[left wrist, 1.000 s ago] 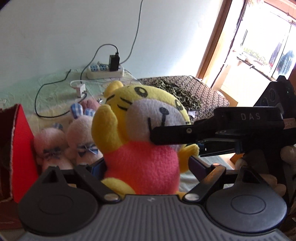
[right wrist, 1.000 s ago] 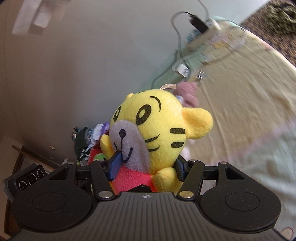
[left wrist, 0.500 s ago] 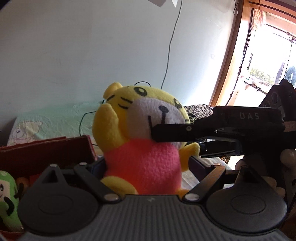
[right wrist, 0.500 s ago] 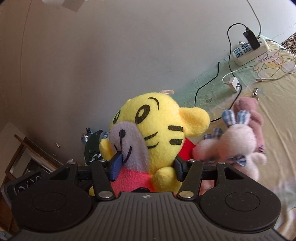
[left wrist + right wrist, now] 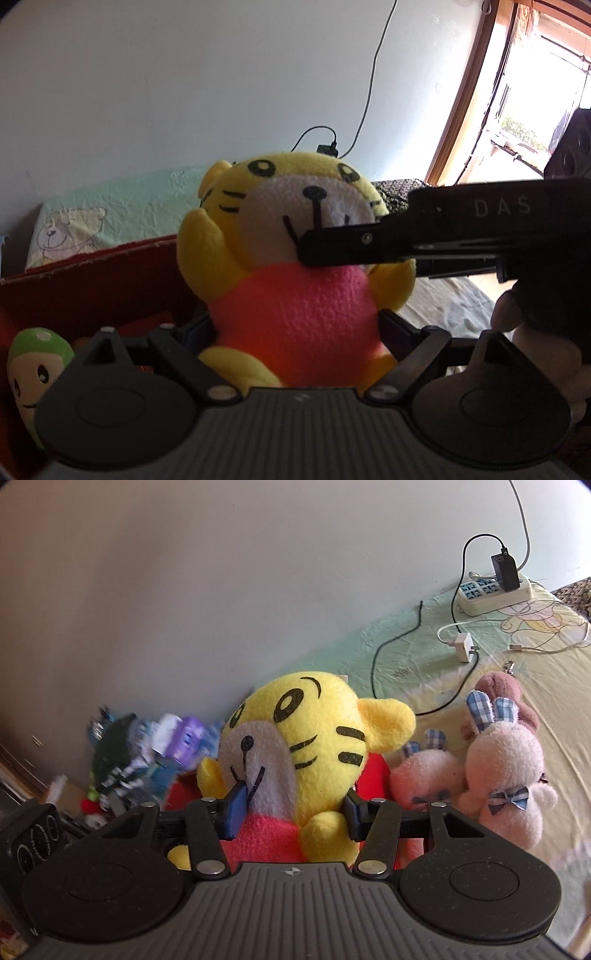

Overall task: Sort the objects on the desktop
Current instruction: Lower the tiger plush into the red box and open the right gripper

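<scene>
Both grippers grasp the tiger point(image 5: 295, 258): left gripper point(image 5: 295, 332) at its waist, right gripper point(image 5: 291, 808) at its neck, entering from 3 o'clock. Tiger's feet cut off below; clutter point(image 5: 140, 753) at 9 o'clock too blurred to identify.

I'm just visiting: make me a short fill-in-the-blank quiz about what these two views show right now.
1. Both tools grip the same yellow ____ toy, the left tool and the right tool.
2. Its shirt is coloured ____.
3. The pink bunnies wear blue checked ____ at the neck.
4. A black charger is plugged into the white ____ by the wall.

Missing words: tiger; pink; bows; power strip
</scene>
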A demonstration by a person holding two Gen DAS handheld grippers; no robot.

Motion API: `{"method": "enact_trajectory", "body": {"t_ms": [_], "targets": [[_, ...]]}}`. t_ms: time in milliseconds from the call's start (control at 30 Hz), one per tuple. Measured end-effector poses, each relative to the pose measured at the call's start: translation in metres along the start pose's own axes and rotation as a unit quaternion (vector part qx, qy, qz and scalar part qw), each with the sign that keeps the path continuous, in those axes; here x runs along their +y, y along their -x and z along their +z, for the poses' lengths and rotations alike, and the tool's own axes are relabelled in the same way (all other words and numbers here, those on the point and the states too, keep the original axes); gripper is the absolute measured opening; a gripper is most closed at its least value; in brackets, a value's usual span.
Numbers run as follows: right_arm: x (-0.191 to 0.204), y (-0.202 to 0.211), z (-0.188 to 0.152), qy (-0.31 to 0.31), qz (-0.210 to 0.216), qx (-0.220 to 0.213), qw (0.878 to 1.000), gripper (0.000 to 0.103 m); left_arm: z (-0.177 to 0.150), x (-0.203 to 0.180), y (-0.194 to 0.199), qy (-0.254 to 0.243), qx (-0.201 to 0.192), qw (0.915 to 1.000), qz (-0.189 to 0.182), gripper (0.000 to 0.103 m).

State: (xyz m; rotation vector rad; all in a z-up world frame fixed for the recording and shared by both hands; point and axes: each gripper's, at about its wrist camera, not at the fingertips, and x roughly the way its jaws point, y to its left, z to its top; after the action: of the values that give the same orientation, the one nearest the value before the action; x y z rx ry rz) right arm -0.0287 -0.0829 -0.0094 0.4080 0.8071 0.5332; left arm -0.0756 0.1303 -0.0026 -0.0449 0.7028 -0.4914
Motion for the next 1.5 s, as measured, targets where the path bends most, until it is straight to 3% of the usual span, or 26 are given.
{"method": "enact_trajectory", "body": {"t_ms": [167,400,667,867,1000,1233,1500], "targets": [[0.017,-0.019,0.013,0.042,-0.051,0.053,0.996,0.054,-0.006,0.015,0.001,0.017,0.003,0.9997,-0.015,0.091],[0.042,-0.048,0.017,0.133,-0.117,0.105,0.979,0.053,-0.009,0.027,0.006,0.021,-0.011,0.9996,-0.018,0.092],[0.056,-0.08,0.012,0.206,-0.154,0.165,0.952,0.054,-0.011,0.04,-0.002,0.041,0.006,0.998,-0.048,0.091],[0.053,-0.102,0.002,0.221,-0.181,0.179,0.942,0.054,-0.017,0.053,-0.018,0.067,0.033,0.9951,-0.066,0.091],[0.052,-0.104,-0.001,0.224,-0.182,0.169,0.942,0.056,-0.019,0.054,-0.029,0.073,0.046,0.9937,-0.072,0.091],[0.043,-0.099,-0.006,0.196,-0.157,0.126,0.96,0.061,-0.017,0.054,-0.036,0.073,0.062,0.9931,-0.068,0.09],[0.04,-0.079,-0.014,0.151,-0.139,0.068,0.976,0.062,-0.013,0.052,-0.041,0.062,0.071,0.9938,-0.059,0.097]]}}
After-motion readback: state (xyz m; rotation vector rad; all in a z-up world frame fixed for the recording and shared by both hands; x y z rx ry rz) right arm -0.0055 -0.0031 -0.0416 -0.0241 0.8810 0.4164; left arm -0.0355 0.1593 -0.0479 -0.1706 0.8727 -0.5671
